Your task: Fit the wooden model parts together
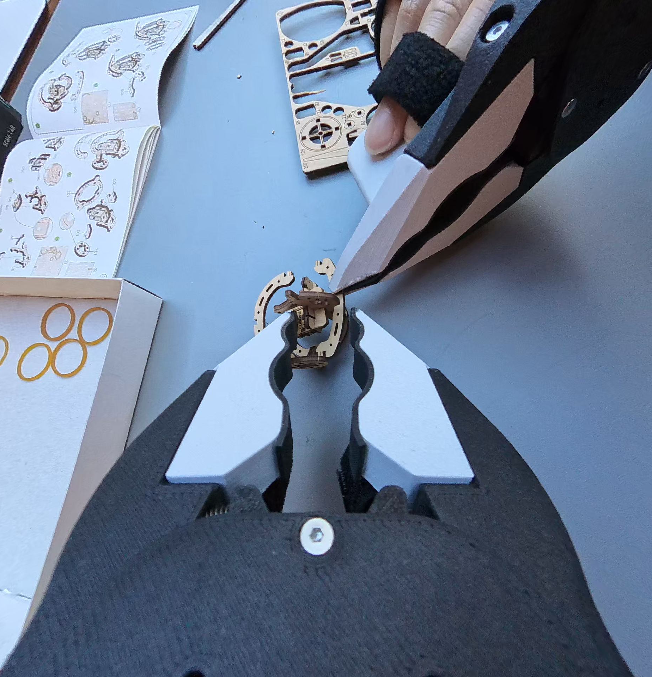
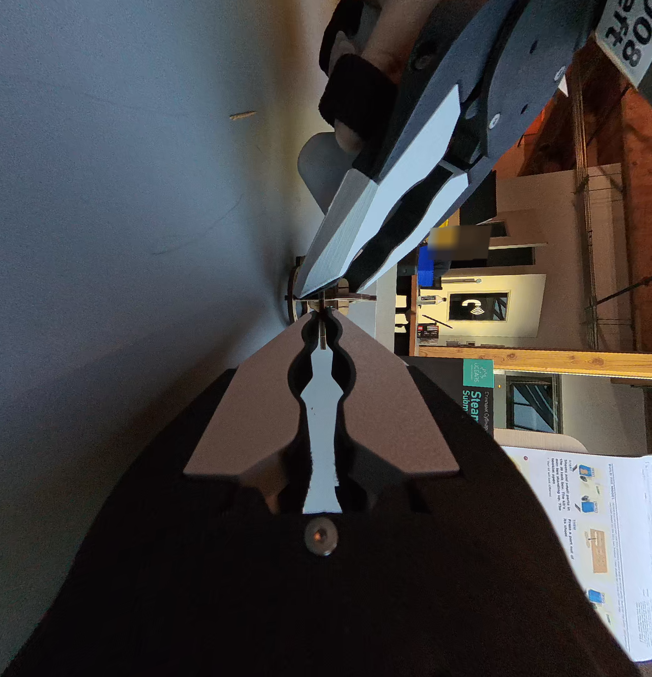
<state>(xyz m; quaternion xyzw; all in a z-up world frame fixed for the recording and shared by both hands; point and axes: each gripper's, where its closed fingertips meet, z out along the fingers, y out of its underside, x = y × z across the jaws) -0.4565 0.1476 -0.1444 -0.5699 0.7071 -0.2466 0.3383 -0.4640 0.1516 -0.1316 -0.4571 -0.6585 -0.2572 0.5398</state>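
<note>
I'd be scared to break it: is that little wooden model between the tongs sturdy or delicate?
Probably delicate: the wooden model is built from thin slotted pieces, and its curved ring looks easy to snap. Likely very light too, so the left tongs could nudge it across the smooth table.

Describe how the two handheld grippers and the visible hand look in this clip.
Both the left gripper and the right gripper have black textured bodies, a silver hex screw, pale wedge fingers and wavy black pads. The hand wears a black fuzzy finger strap.
</note>
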